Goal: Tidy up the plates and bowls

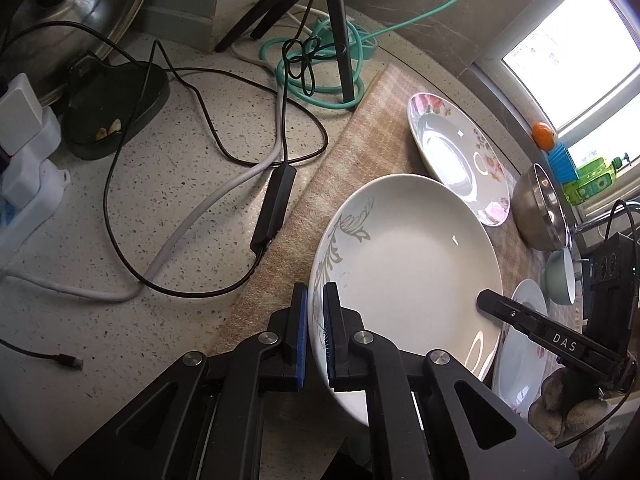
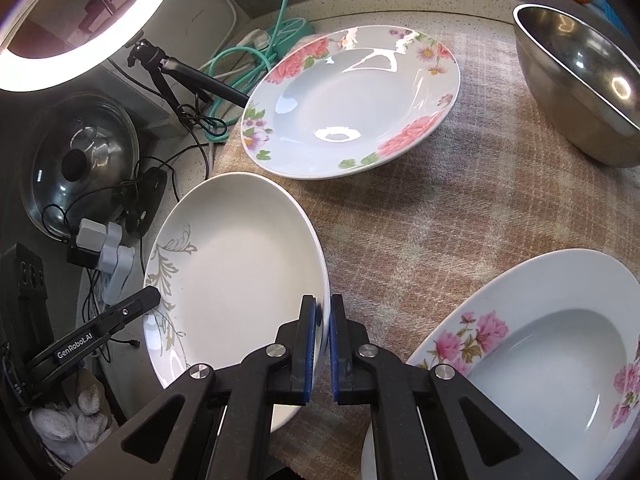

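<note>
Both grippers clamping the white plate w/ grey leaf print (image 1: 404, 264), one on each rim.

Left gripper (image 1: 316, 332): blue pads pinching the plate's left rim, jaws nearly together w/ only the rim between. Right gripper (image 2: 321, 340): doing the same on the opposite rim, pads pressing the edge. Plate is sitting over the plaid cloth (image 2: 420, 216), looks slightly tilted; can't tell if it's touching the cloth. Just right of the plate, near side: floral plate (image 2: 552, 344) lying on the cloth. Past the plate, far side: 2nd floral plate (image 2: 344, 104), flat on the cloth, apart from the white one. Further right of that: steel bowl (image 2: 580, 80), at the cloth's far edge. Small pale-green bowl (image 1: 562, 280) beside the steel one. Left of the plate, off the cloth: cables and power strip (image 1: 24, 184) lying on the speckled counter (image 1: 168, 184).
</note>
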{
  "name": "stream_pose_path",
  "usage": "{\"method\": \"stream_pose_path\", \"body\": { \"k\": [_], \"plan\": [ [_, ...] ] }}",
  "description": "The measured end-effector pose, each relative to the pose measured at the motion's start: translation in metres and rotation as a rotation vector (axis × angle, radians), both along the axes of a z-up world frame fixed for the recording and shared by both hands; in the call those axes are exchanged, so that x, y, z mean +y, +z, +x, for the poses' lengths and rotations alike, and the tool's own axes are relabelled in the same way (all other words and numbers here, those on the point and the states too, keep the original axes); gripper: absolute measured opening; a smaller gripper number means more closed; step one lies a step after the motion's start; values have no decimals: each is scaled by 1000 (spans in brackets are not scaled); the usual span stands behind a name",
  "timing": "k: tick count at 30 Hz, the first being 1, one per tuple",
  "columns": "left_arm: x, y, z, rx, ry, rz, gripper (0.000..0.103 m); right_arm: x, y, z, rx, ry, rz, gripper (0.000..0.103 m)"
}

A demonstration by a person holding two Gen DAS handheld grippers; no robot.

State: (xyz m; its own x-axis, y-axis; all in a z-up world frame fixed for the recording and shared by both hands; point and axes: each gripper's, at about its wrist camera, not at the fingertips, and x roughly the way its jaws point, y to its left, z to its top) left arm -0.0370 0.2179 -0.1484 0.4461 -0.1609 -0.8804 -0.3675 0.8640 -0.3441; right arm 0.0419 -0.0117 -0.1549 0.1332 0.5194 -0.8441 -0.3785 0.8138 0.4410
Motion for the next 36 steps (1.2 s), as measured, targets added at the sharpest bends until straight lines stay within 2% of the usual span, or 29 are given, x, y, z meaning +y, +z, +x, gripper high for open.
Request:
{"method": "stream_pose_path", "body": {
  "k": [18, 36],
  "plan": [
    [-36, 27, 13, -58, -71, 12, 6, -47, 26, -3, -34, -68, 30, 6],
    [-103, 29, 32, -67, -191, -10, 6, -124, 31, -11, -38, -184, 13, 6]
  ]
}}
